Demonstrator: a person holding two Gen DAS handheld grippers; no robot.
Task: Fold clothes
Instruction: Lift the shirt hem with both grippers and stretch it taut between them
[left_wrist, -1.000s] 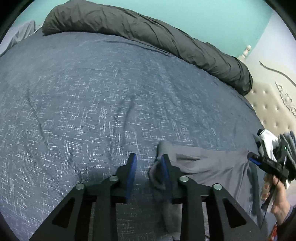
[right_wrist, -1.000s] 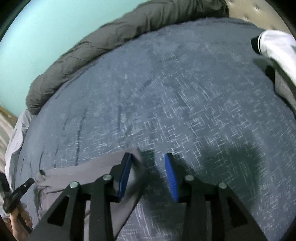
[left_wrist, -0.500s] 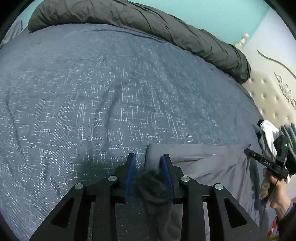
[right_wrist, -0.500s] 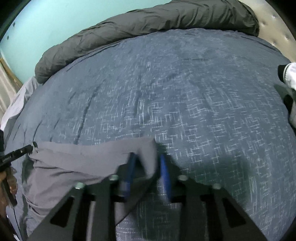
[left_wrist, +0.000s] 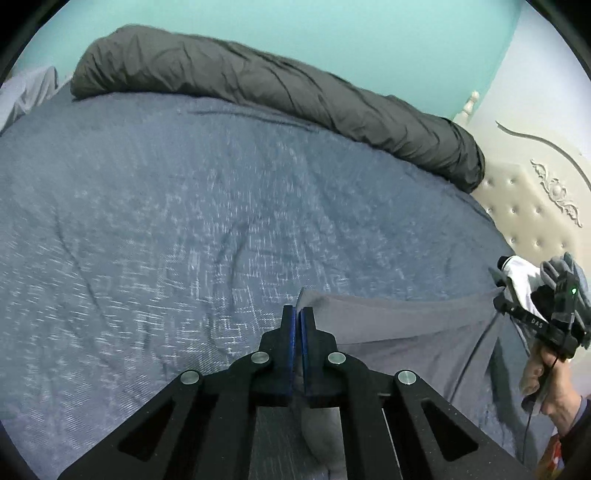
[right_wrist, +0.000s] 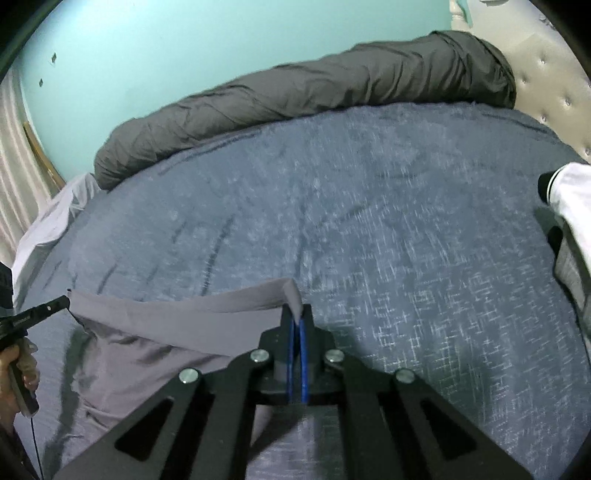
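Note:
A grey garment (left_wrist: 399, 328) is stretched between my two grippers above the blue bedspread (left_wrist: 184, 221). My left gripper (left_wrist: 297, 314) is shut on the garment's left corner, and cloth hangs down under its fingers. In the right wrist view the same grey garment (right_wrist: 166, 332) runs off to the left, with my right gripper (right_wrist: 297, 314) shut on its right corner, a tip of cloth poking up above the pads. Each view shows the other gripper at its edge, held by a hand: the right one (left_wrist: 517, 310) and the left one (right_wrist: 40, 310).
A rolled dark grey duvet (left_wrist: 277, 92) lies along the bed's far edge by the teal wall. A white garment with a black cuff (right_wrist: 569, 199) sits at the right, near the tufted cream headboard (left_wrist: 535, 221). Pale cloth (right_wrist: 55, 218) lies at the far left.
Both grippers went from open around the garment's corners to shut on them. They have since lifted, pulling the top edge of the cloth taut off the bed.

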